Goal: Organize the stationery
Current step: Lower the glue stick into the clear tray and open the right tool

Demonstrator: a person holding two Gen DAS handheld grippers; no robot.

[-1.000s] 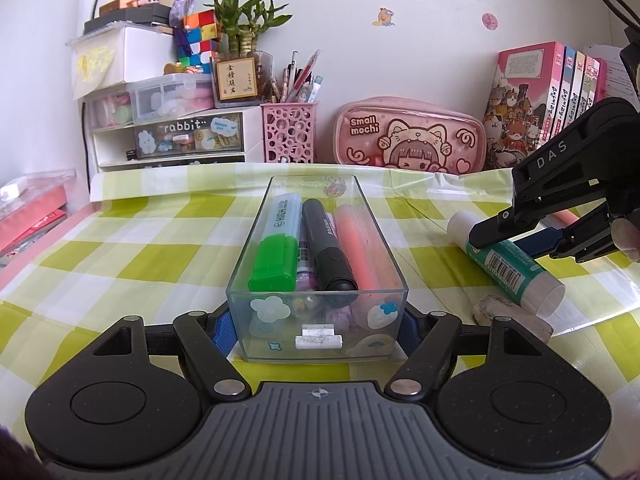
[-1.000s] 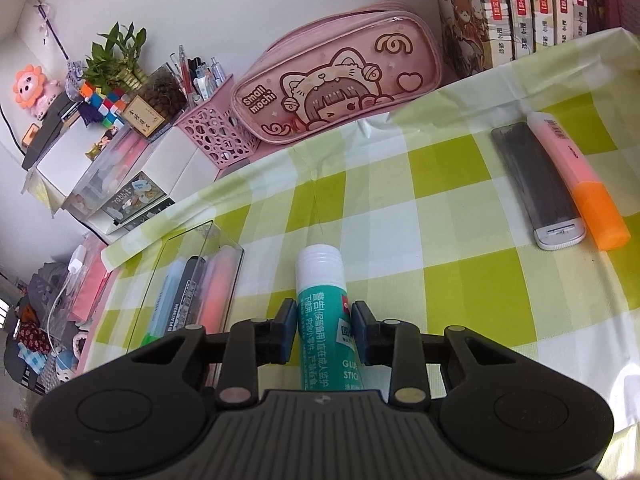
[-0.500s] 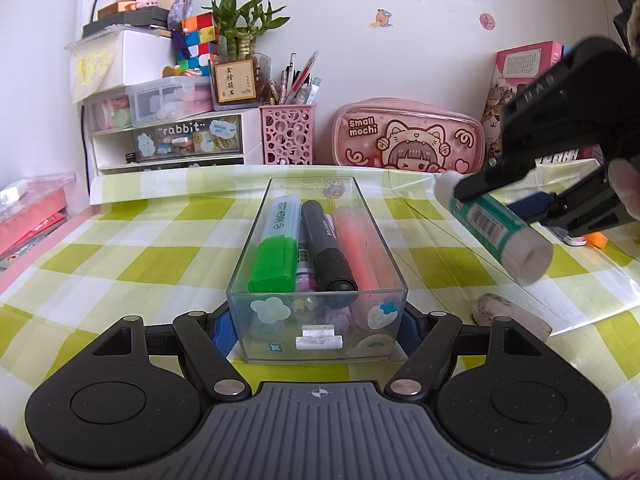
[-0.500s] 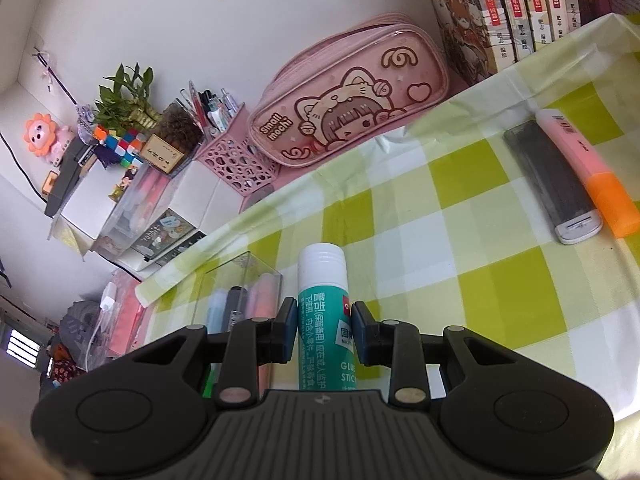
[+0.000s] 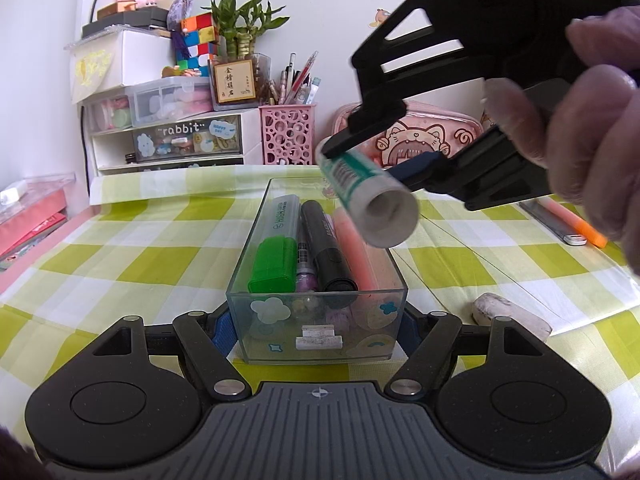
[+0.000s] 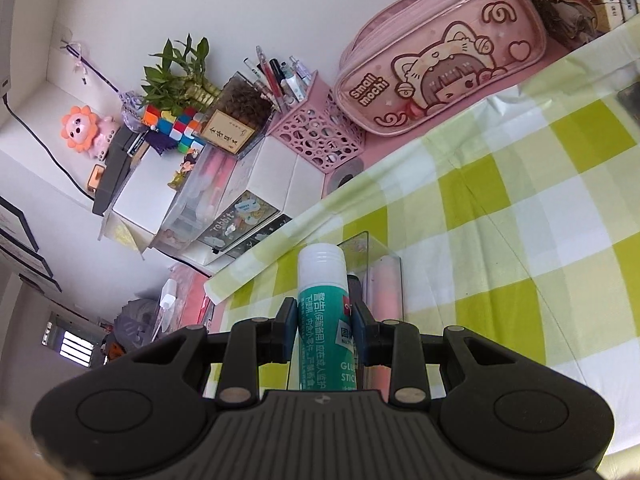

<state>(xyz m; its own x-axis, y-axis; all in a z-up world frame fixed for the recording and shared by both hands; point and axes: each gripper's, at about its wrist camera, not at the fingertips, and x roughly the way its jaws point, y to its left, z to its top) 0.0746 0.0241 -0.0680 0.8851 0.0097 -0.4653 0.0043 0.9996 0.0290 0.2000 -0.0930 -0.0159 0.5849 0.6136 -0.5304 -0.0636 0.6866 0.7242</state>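
Observation:
A clear plastic box [image 5: 316, 320] stands on the checked cloth with my left gripper [image 5: 316, 334] shut on its near end, one pad on each side wall. It holds a green highlighter [image 5: 274, 258], a black marker [image 5: 326, 248], a pink highlighter [image 5: 360, 256] and a thin purple pen. My right gripper [image 5: 372, 160] is shut on a teal glue stick [image 5: 368, 196] and hangs in the air over the box's far right part. In the right wrist view the pads of the right gripper [image 6: 324, 332] squeeze the glue stick [image 6: 322, 292], white cap forward, with the box [image 6: 378, 258] below and beyond it.
A worn eraser [image 5: 508, 316] lies right of the box. An orange highlighter [image 5: 580, 226] and a flat grey case [image 5: 554, 226] lie further right. Along the wall stand a pink pencil case [image 6: 440, 76], a pink pen holder [image 5: 287, 136] and white drawers [image 5: 168, 136].
The right gripper has lifted the glue stick off the cloth and carried it left, over the clear box. The left gripper and the box have not moved.

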